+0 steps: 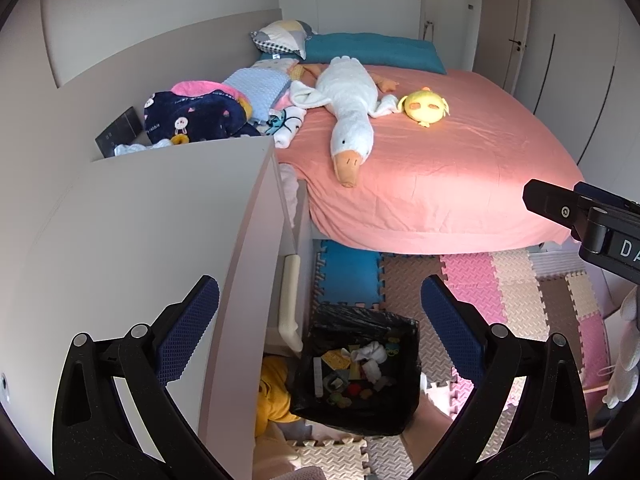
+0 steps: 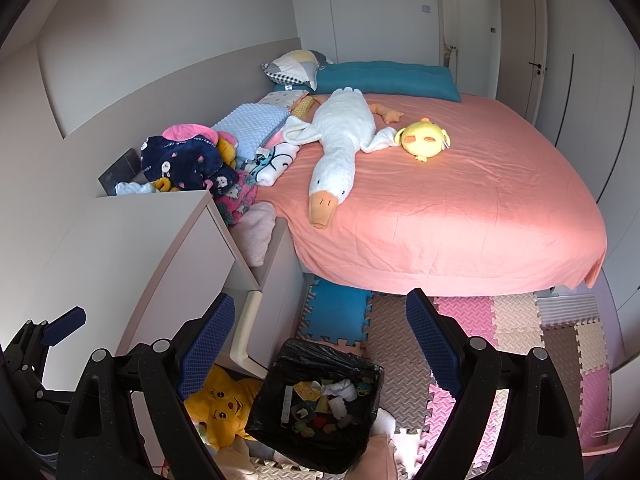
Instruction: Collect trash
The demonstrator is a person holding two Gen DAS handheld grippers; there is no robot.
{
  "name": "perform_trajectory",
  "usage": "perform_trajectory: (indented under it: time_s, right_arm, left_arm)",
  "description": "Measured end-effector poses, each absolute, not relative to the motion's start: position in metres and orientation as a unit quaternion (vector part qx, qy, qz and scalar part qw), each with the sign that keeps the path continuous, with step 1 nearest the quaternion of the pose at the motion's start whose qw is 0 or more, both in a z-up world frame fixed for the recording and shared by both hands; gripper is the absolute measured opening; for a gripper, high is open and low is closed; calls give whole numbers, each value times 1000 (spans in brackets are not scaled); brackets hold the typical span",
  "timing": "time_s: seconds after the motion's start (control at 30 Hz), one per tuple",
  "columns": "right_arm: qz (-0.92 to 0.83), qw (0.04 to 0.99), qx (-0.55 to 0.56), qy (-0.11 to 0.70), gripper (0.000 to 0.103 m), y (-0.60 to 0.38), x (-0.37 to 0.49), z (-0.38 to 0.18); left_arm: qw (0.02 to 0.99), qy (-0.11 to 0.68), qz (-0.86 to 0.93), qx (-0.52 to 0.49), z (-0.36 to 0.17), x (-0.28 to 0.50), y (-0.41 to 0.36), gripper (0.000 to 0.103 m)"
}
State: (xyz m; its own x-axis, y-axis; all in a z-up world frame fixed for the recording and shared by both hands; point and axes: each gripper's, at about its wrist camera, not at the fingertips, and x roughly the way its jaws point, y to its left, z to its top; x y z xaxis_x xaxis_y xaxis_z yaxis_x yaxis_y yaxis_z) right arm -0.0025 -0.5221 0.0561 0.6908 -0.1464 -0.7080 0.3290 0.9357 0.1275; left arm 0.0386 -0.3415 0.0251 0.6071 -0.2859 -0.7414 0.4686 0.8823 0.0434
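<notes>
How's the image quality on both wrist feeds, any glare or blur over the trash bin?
Left wrist view: sharp, strong fisheye bending at the edges; a sunlit band washes the pink bedspread, the trash bin sits dimmer but readable. Right wrist view: same sunlit band, no blur; bin contents stay distinguishable, black corners vignetted.

Bed (image 2: 460, 216) w/ salmon-pink sheet carried a long white goose plush (image 2: 340, 140), a small yellow chick plush (image 2: 423, 139) just beside its wing, a teal cushion (image 2: 386, 76) + patchwork pillow (image 2: 298, 65) at the head, folded blankets & clothes (image 2: 200, 160) piled along the wall side. Floor (image 2: 520, 320) was foam puzzle mat; on it stood a black-lined bin (image 2: 320, 404) w/ scraps inside, a yellow plush (image 2: 220, 404) just beside it.
</notes>
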Motion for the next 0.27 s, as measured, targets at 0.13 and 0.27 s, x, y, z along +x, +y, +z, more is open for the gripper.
perform_trajectory:
  time_s: [0.13, 0.27]
  right_arm:
    - [-131, 911, 124, 372, 87, -526, -3, 54]
    - [-130, 910, 124, 373, 87, -528, -4, 53]
  left_arm:
    - [887, 395, -208, 117, 25, 40, -341, 98]
    - [886, 396, -209, 118, 24, 41, -341, 98]
